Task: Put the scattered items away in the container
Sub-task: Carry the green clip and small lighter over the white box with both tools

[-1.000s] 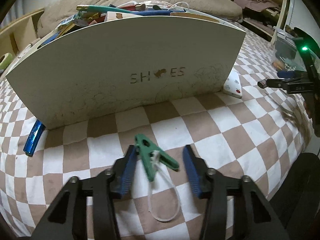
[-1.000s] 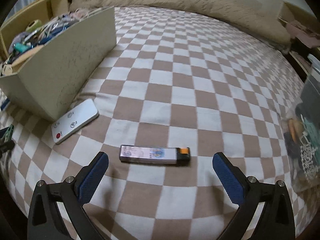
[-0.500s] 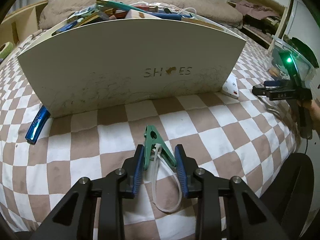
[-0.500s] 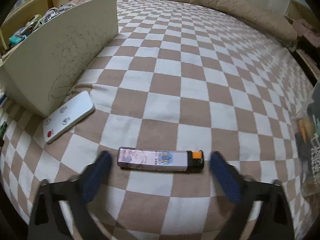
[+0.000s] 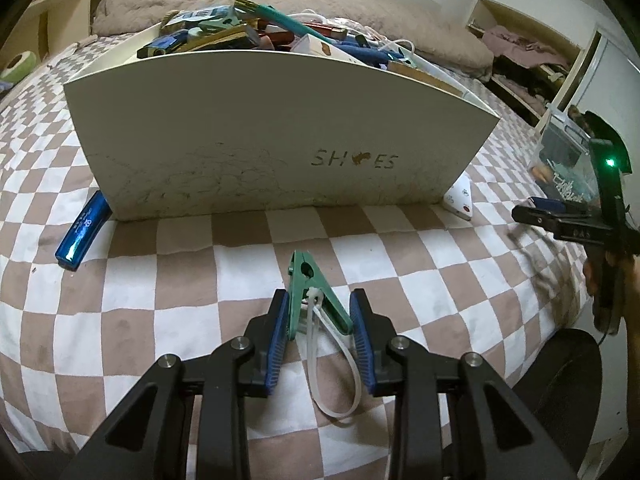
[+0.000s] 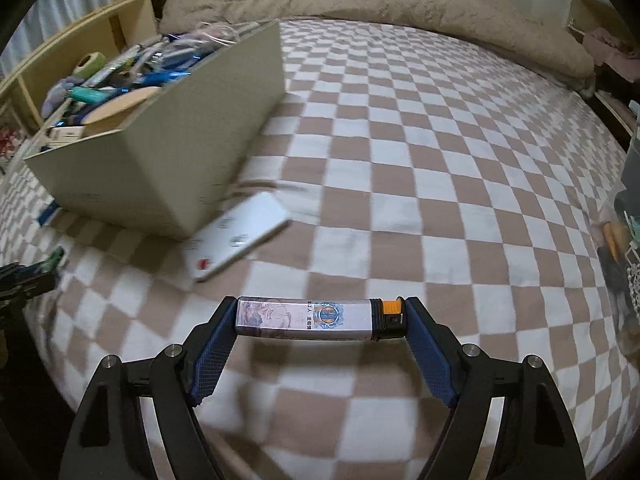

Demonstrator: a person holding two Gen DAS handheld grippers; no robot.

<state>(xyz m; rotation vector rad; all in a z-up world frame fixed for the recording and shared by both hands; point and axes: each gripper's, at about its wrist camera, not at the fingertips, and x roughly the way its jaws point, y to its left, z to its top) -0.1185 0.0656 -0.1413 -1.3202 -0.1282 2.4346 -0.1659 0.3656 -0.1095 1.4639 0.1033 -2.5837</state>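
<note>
Left gripper (image 5: 320,320) angled downward, pinching green clothespin (image 5: 310,292); right gripper (image 6: 320,320) angled downward, clamping lighter (image 6: 320,319) endwise.

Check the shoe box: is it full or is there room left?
Nearly full. The shoe box is heaped above its rim with pens, tubes and cables; how much room remains cannot be told.

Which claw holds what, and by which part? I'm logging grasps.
Left claw pinches the green clip by its handles; right claw clamps the lighter end to end.
</note>
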